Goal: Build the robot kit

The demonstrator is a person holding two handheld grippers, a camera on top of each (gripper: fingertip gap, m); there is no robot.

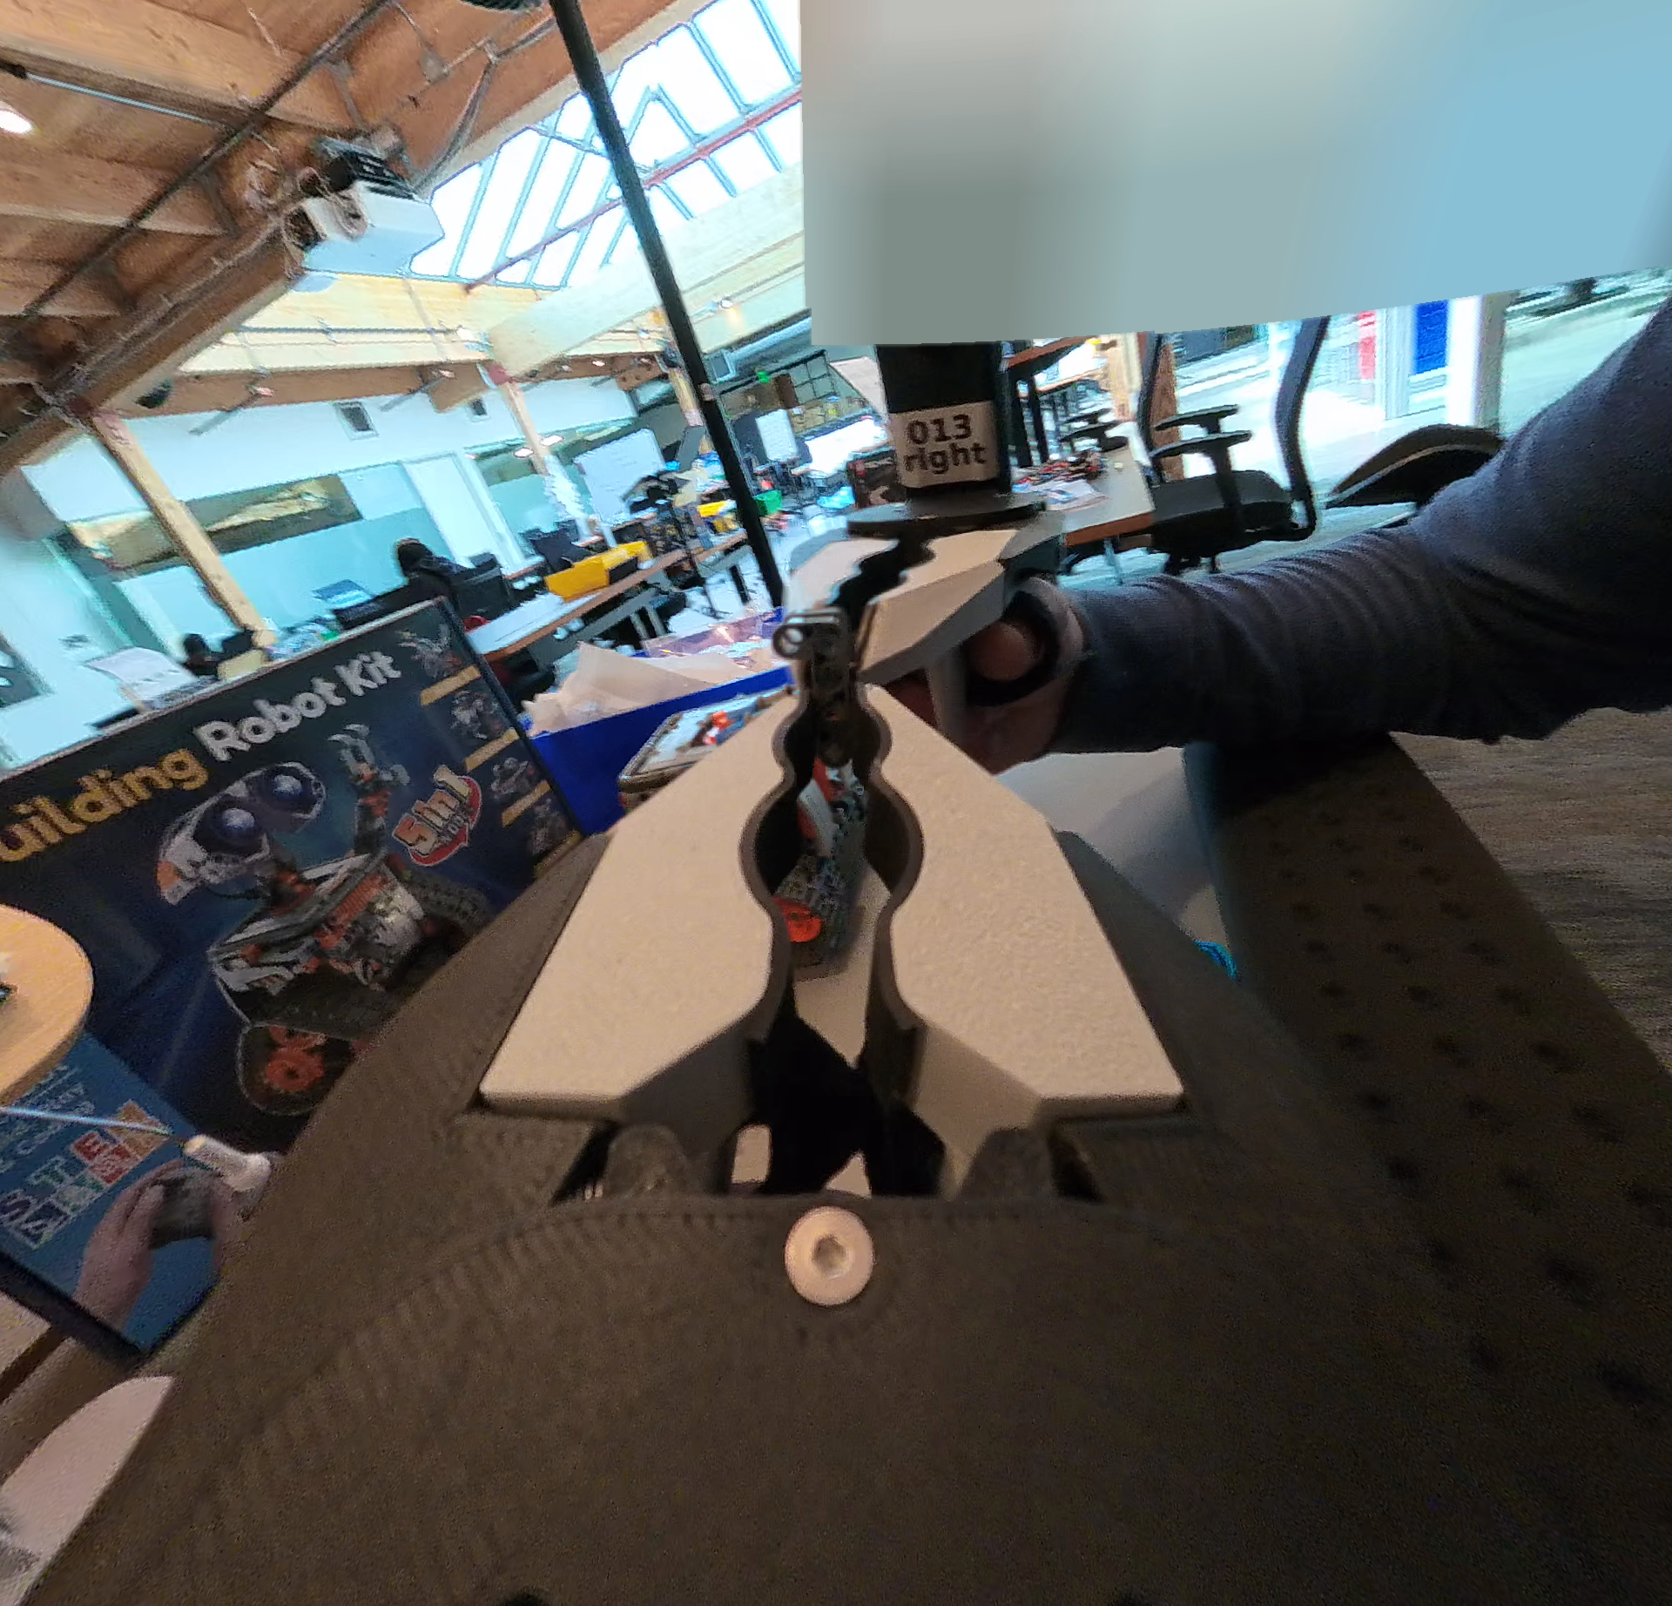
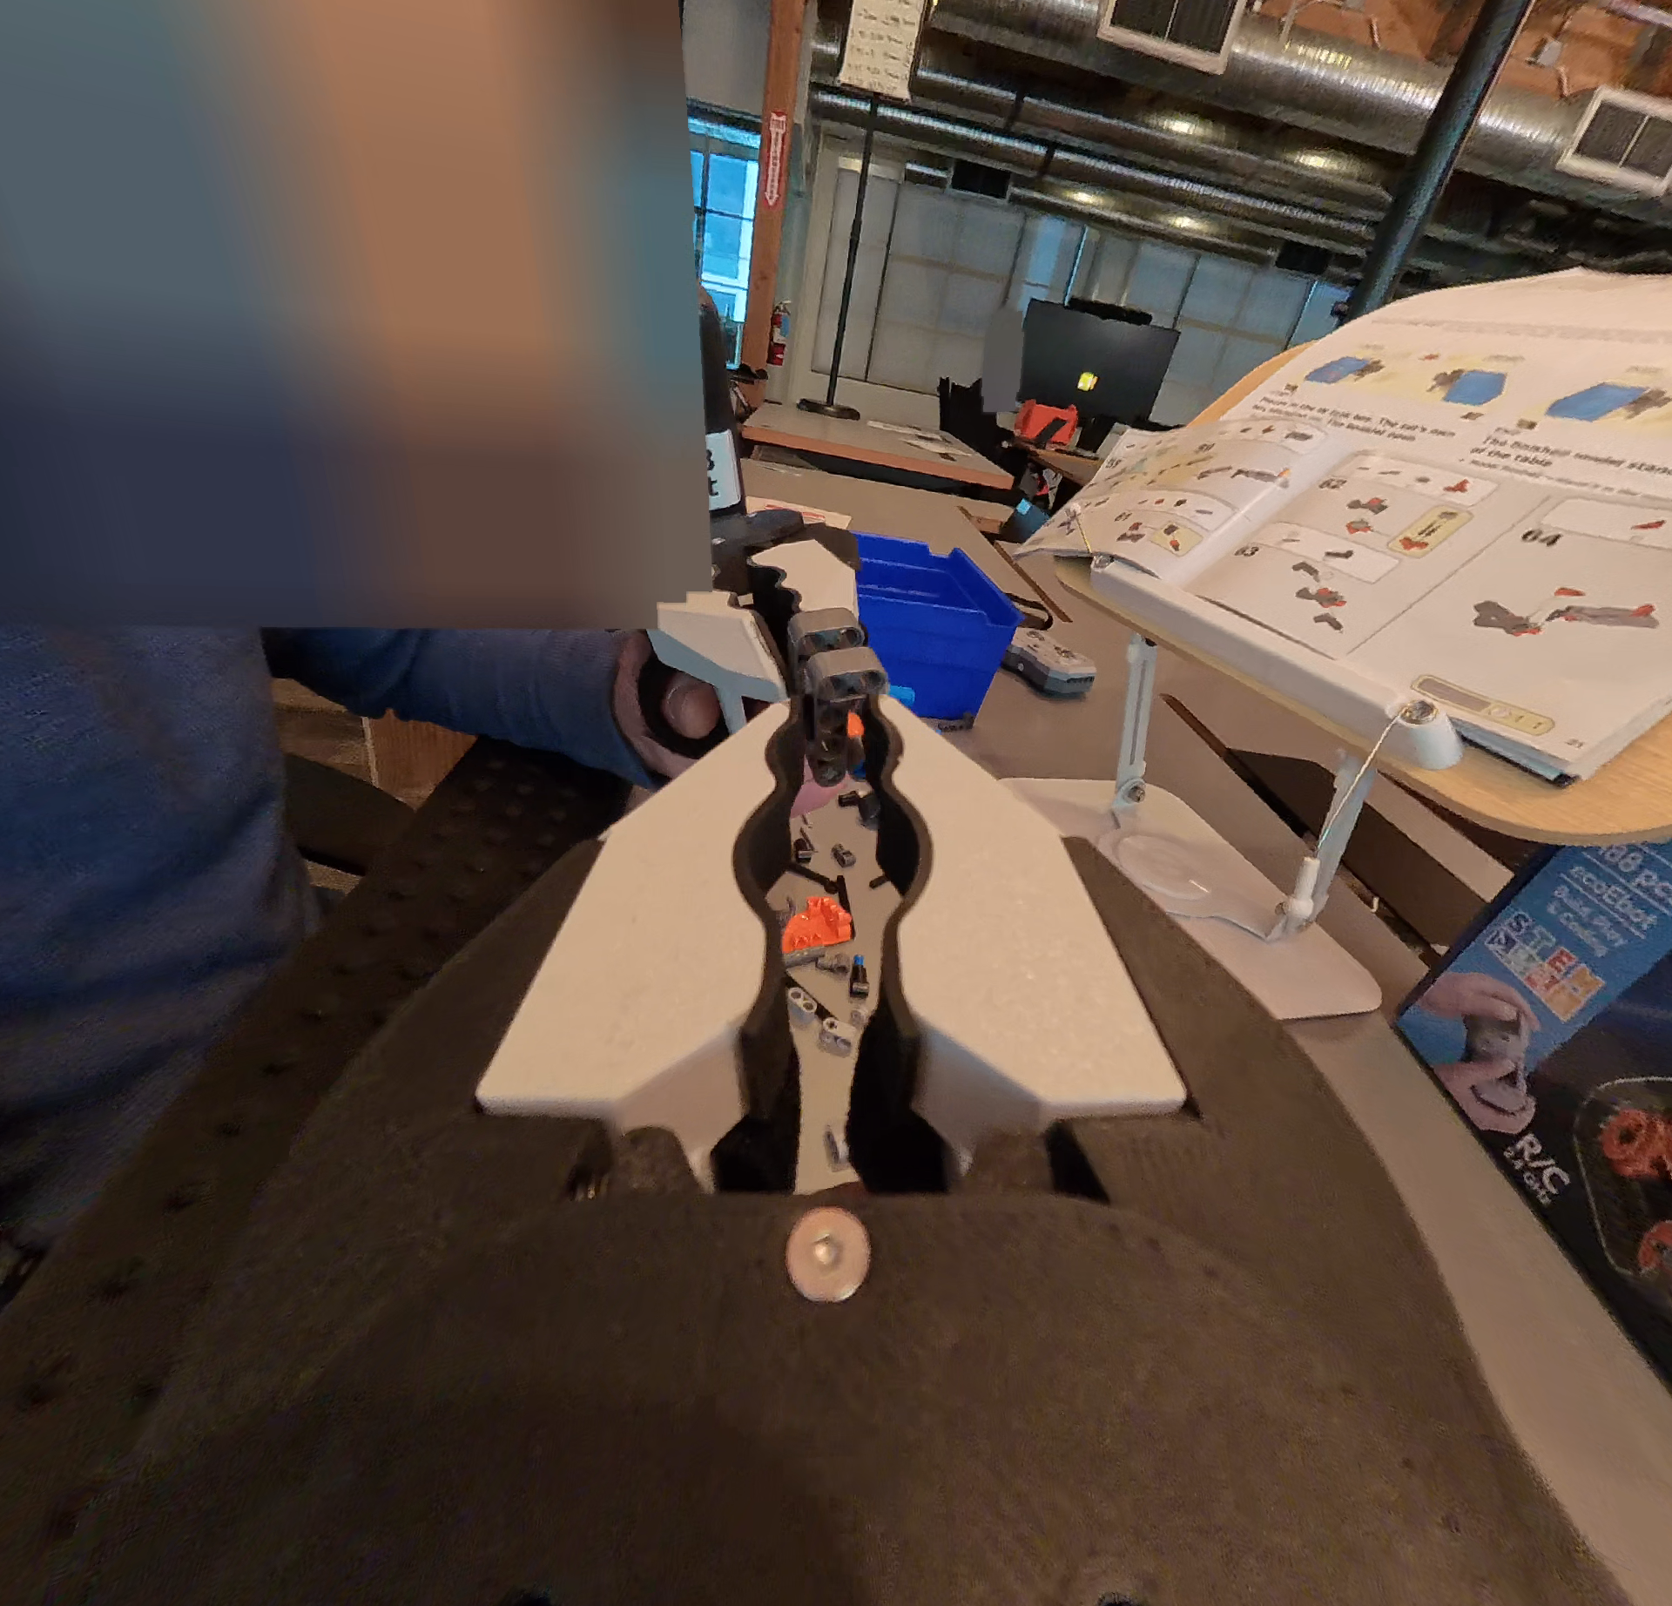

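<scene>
Two grippers: meet tip to tip at 12 o'clock in both wrist views.
Left gripper [image 1: 828,703]: fingers pressed onto a dark studded beam assembly [image 1: 831,694].
Right gripper [image 2: 837,703]: fingers pinched on the grey holed beams [image 2: 841,680] at its tip.
Loose parts [image 2: 814,925]: orange and grey, on the table below.
Blue bin [image 2: 936,621]: 1 o'clock, beyond.
Instruction booklet [image 2: 1411,513]: 2 o'clock, on a stand.
Kit box [image 1: 299,839]: 9 o'clock, left view.

gripper fingers [image 2: 651,947] of matt, grainy white plastic with black lining; gripper body [image 1: 814,1427] of ribbed matt black plastic with a shiny metal screw [image 1: 829,1257]; glossy printed cardboard box [image 1: 299,848]; paper booklet [image 2: 1411,513] on a pale wood board [image 2: 1538,816]; smooth blue plastic bin [image 2: 932,626].
</scene>
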